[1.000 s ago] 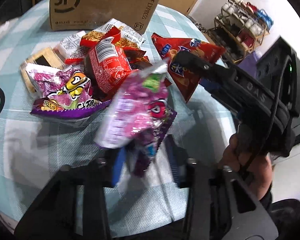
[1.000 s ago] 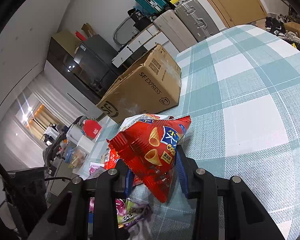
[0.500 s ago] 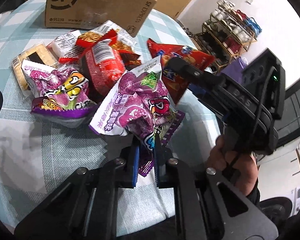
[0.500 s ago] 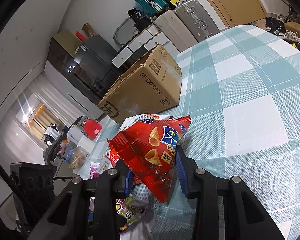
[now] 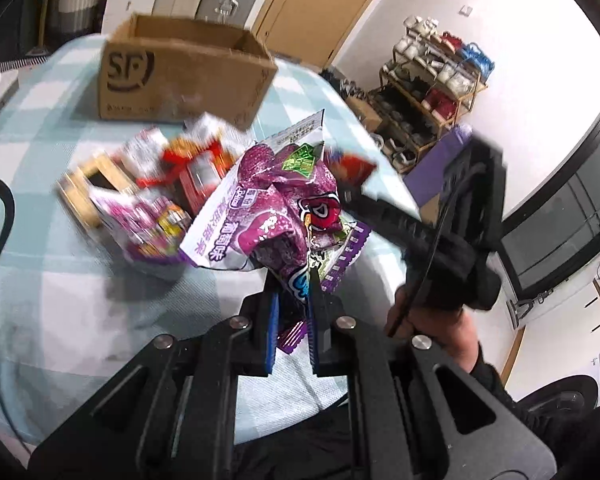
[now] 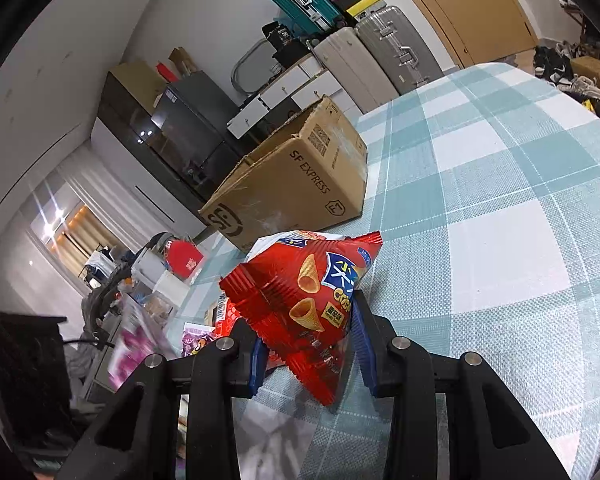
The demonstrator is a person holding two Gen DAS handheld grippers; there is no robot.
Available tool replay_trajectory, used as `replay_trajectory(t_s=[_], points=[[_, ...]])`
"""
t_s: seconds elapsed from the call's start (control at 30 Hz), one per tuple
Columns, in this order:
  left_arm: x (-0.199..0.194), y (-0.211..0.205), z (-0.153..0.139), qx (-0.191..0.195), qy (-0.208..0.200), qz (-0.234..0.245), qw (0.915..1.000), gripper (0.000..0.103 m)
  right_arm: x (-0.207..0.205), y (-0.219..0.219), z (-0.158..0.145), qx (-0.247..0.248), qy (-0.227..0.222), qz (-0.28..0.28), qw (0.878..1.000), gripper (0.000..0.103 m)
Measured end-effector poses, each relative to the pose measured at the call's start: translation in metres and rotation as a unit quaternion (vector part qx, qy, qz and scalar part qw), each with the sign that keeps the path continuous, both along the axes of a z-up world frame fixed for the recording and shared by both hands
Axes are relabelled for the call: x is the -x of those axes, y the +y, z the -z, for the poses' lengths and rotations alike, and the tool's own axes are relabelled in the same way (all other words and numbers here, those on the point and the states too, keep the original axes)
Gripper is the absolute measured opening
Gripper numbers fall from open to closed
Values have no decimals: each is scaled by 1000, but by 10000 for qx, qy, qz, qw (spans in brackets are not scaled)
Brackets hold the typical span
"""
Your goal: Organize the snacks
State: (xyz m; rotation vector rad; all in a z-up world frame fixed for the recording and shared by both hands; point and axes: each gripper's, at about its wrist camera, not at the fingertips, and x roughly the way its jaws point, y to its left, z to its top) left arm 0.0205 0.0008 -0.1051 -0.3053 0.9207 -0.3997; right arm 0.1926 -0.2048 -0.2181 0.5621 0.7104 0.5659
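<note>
shoe rack by wall | suitcases stacked nr door | fridge | checked tablecloth

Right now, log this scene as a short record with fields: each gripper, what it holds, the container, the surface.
left gripper: shut on purple crinkled snack packets, lifted off the cloth
right gripper: shut on red cone-crisp bag
container: brown cardboard box, top open, upright
surface: teal and white checked tablecloth
remaining: loose snack pile before the box
</note>
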Motion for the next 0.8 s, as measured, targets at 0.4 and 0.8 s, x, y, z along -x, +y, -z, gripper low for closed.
replay_trajectory(t_s=[0.4, 0.8], points=[[-34, 76, -79, -228, -790, -464, 9955, 9, 13, 1, -27, 354, -143, 90, 9992, 37], [-104, 134, -148, -1007, -1339, -486, 9847, 9, -5, 17, -120, 308, -850, -171, 9958, 37]])
